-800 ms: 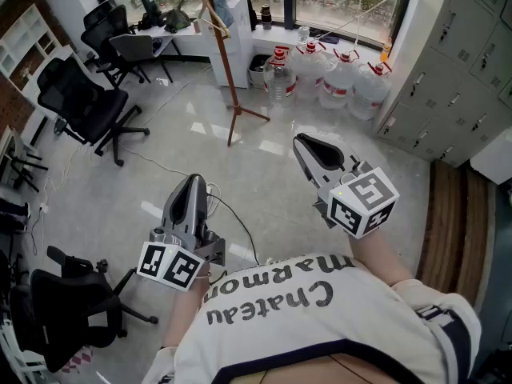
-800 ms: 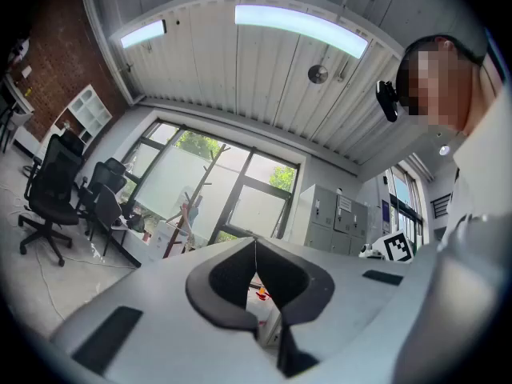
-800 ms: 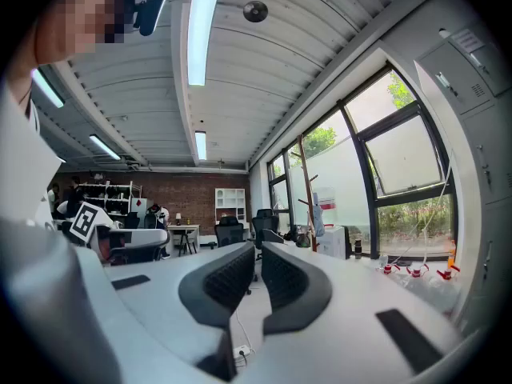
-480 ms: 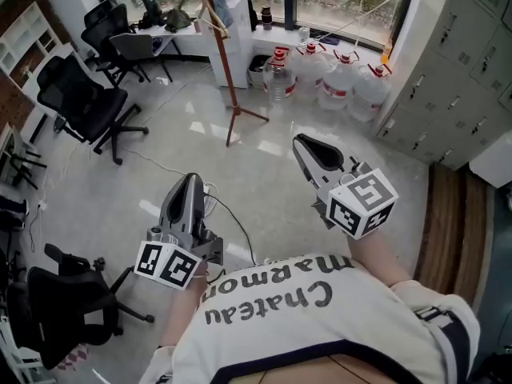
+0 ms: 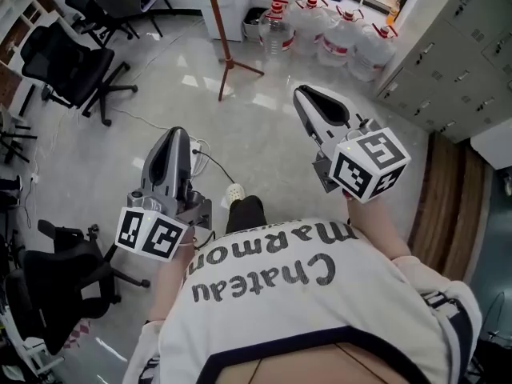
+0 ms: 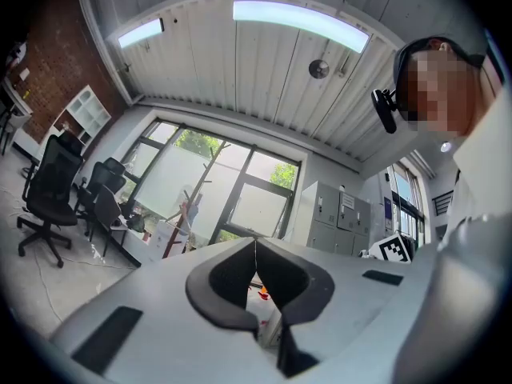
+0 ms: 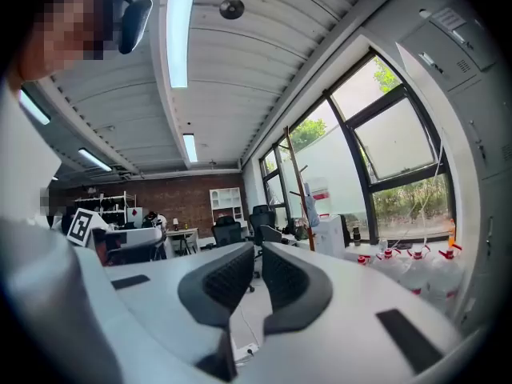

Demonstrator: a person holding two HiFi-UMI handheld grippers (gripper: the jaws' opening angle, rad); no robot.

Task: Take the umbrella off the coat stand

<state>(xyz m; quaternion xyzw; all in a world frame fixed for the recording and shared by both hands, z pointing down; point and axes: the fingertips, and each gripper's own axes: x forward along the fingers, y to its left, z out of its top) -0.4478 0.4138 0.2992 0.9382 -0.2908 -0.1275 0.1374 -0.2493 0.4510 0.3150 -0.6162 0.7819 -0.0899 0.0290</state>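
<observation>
umbrella point(image 7: 309, 209) hangs on the coat stand point(image 5: 223, 42). head view: the stand has slid toward the top edge and a leg shows, likely a step closer, still well apart. left gripper point(image 6: 254, 248) view: fingers together, empty. right gripper point(image 7: 258, 251) view: fingers barely apart, empty, stand ahead.

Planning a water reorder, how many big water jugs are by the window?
4 jugs along the window: one beside the coat stand, two in the middle, one nearest the lockers. Others may be hidden.

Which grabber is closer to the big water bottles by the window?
Right. In the head view the right gripper sits just below the water bottles, with bare floor between. The left gripper is lower down and farther off to the left.
</observation>
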